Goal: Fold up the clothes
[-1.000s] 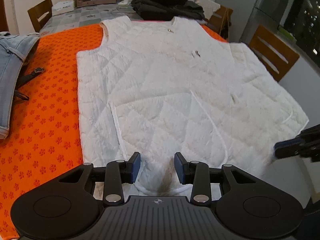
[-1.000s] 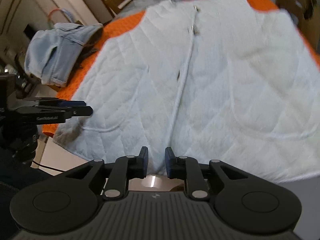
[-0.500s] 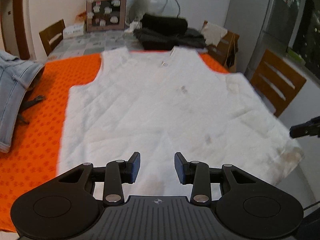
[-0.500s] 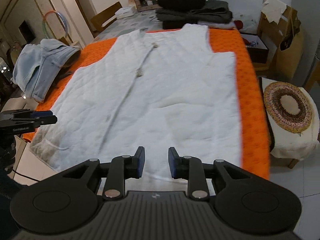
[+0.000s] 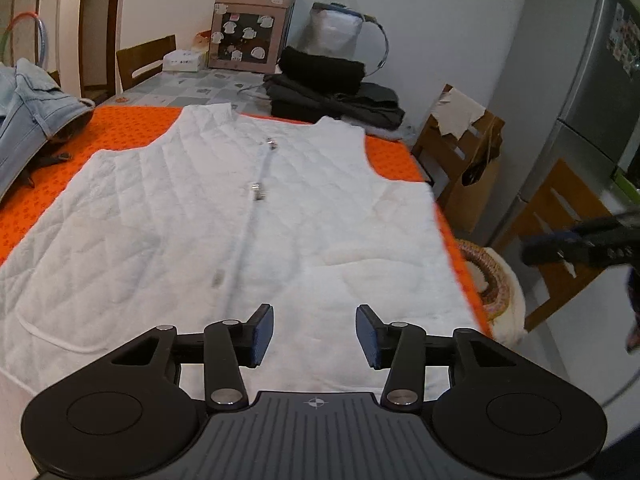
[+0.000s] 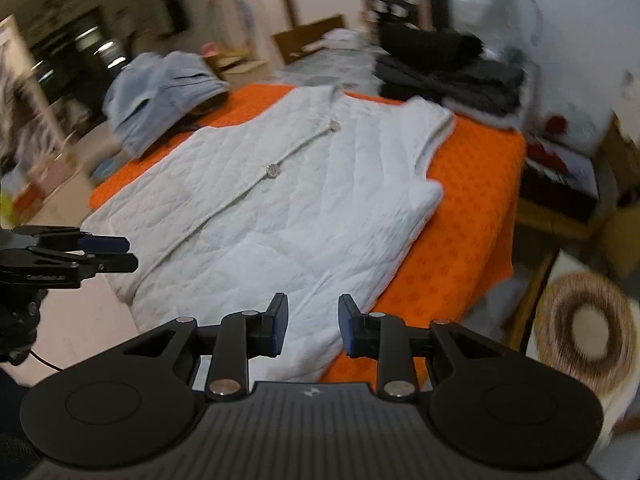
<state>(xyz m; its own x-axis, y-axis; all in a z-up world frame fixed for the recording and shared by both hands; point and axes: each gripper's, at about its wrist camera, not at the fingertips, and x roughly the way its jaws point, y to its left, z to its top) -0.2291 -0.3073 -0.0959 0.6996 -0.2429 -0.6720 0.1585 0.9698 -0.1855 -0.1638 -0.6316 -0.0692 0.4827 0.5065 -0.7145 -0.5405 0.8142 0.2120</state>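
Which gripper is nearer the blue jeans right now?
Left. The left gripper hangs off the table's near edge on the blue jeans' side; the right gripper is off the opposite near corner.

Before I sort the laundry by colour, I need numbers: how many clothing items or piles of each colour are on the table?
White quilted vest: 1
Light blue denim garment: 1
Dark folded pile: 1
Total: 3

White vest (image 5: 248,216) flat on orange cloth (image 5: 120,132)

Both wrist cameras look down from the desk's near edge; left faces straight, right angles leftward, sharing the white vest (image 5: 248,216).
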